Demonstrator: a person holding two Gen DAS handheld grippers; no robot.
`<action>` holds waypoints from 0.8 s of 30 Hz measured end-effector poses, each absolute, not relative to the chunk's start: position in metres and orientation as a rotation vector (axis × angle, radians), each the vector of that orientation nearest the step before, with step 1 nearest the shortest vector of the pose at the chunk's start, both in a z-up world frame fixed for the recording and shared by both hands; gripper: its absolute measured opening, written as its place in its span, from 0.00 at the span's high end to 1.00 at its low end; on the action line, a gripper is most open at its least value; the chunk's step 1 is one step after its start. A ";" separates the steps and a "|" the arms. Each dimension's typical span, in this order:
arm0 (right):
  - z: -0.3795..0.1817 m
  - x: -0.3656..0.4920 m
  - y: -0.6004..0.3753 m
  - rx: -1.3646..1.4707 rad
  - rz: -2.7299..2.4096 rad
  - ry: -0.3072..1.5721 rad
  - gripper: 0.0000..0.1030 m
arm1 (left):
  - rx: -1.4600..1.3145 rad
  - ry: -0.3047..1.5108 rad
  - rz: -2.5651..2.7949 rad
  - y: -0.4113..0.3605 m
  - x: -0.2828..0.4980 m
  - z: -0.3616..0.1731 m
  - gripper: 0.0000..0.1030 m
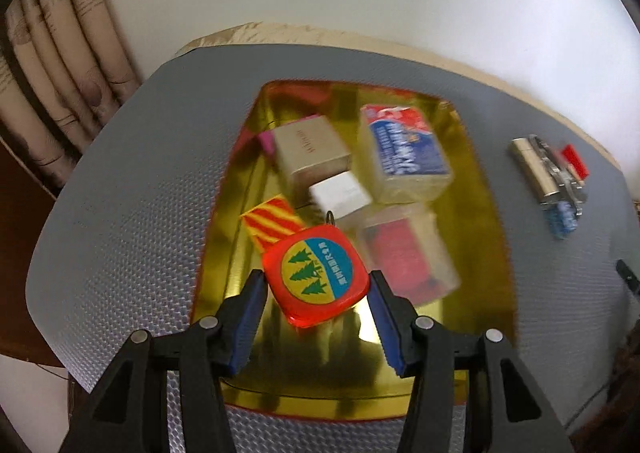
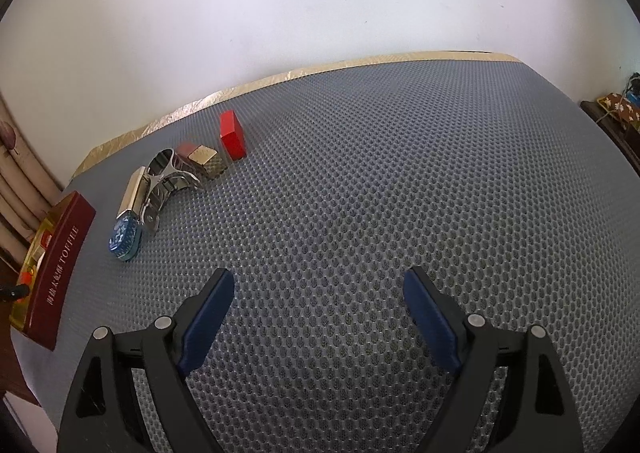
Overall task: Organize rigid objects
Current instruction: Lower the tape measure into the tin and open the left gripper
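Observation:
In the left wrist view a gold-lined tin box (image 1: 224, 229) holds several items: a beige box (image 1: 310, 151), a blue-and-red packet (image 1: 402, 151), a white block (image 1: 340, 195), a clear case with red contents (image 1: 404, 253) and a red-yellow striped piece (image 1: 272, 221). A red tape measure (image 1: 318, 273) with a tree logo lies between the fingers of my left gripper (image 1: 316, 283), which is open just above the box. My right gripper (image 2: 318, 283) is open and empty over the grey mat (image 2: 380, 193). A row of loose items lies far left of it: a red block (image 2: 232, 135), a metal clip (image 2: 164, 181), a blue item (image 2: 125, 238).
The box's dark red side (image 2: 56, 273) reads TOFFEE at the right wrist view's left edge. A small patterned cube (image 2: 208, 162) sits in the row. A curtain (image 1: 60, 85) hangs at the left, a white wall behind. The mat's gold edge (image 2: 200, 103) marks the table's back.

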State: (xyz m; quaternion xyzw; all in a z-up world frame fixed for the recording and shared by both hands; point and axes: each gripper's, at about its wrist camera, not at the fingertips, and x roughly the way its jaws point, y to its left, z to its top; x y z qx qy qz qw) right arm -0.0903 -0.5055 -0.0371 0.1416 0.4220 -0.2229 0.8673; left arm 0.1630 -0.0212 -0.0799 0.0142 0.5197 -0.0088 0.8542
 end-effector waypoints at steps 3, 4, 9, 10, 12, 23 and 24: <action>-0.039 -0.085 -0.502 0.277 -0.472 0.897 0.15 | -0.007 1.104 -0.023 -0.013 0.163 -0.088 0.49; -0.040 -0.084 -0.500 0.271 -0.474 0.901 0.15 | -0.006 1.095 -0.009 -0.011 0.163 -0.090 0.49; -0.043 -0.075 -0.495 0.240 -0.484 0.921 0.14 | 0.012 1.073 0.017 -0.012 0.161 -0.083 0.49; -0.044 -0.074 -0.494 0.236 -0.484 0.922 0.13 | -0.005 1.065 0.003 -0.011 0.159 -0.077 0.49; -0.042 -0.072 -0.492 0.236 -0.457 0.919 0.17 | -0.014 1.029 0.007 -0.014 0.152 -0.063 0.49; 0.020 0.036 -0.456 0.056 -0.186 0.968 0.21 | -0.094 0.848 0.034 -0.043 0.069 -0.014 0.46; 0.018 0.052 -0.463 0.027 -0.207 0.988 0.23 | -0.066 0.838 0.038 -0.046 0.068 -0.016 0.46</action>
